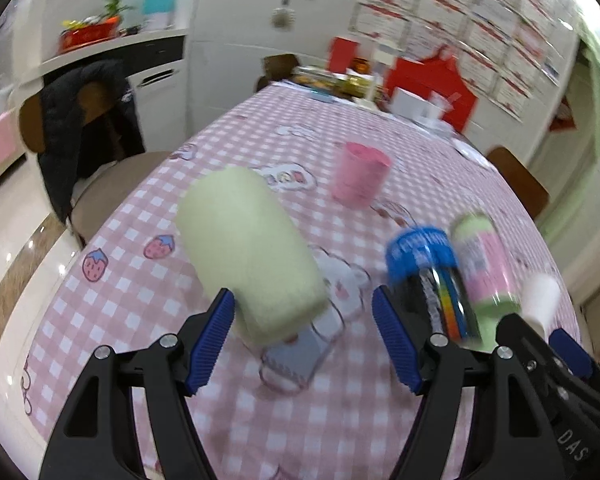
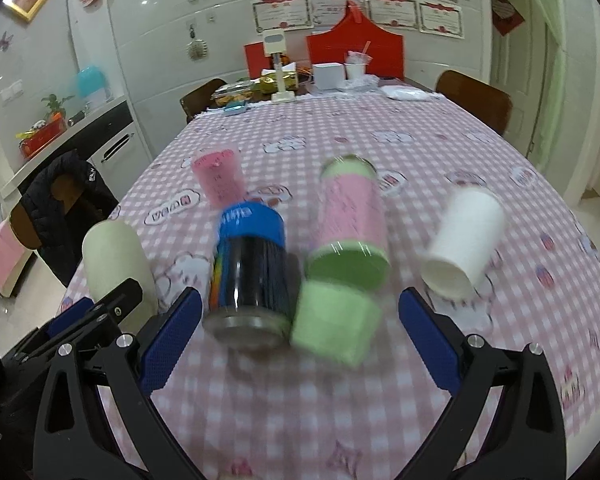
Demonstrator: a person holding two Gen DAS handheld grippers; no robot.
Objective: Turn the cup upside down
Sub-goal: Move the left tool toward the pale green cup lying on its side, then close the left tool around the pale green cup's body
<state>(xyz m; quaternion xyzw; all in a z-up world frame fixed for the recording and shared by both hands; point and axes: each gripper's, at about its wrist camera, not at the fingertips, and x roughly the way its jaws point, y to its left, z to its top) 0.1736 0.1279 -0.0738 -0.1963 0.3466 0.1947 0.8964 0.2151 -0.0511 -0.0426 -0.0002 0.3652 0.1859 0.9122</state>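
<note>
Several cups stand upside down on the pink checked tablecloth (image 2: 440, 152). In the right wrist view they are a cream cup (image 2: 116, 264), a pink cup (image 2: 218, 178), a blue-and-black cup (image 2: 250, 272), a pink-and-green cup (image 2: 350, 224), a small green cup (image 2: 336, 322) and a white cup (image 2: 462, 240). My right gripper (image 2: 298, 332) is open, its jaws on either side of the blue-and-black and green cups. My left gripper (image 1: 302, 336) is open just in front of the cream cup (image 1: 248, 248), touching nothing. The left wrist view also shows the pink cup (image 1: 360, 178) and blue-and-black cup (image 1: 432, 280). Both views are motion-blurred.
Boxes, red cards and food clutter (image 2: 324, 72) crowd the table's far end. A chair with a dark jacket (image 1: 88, 128) stands at the left edge, and a brown chair (image 2: 476, 96) at the right. A white counter (image 1: 112, 48) lies beyond.
</note>
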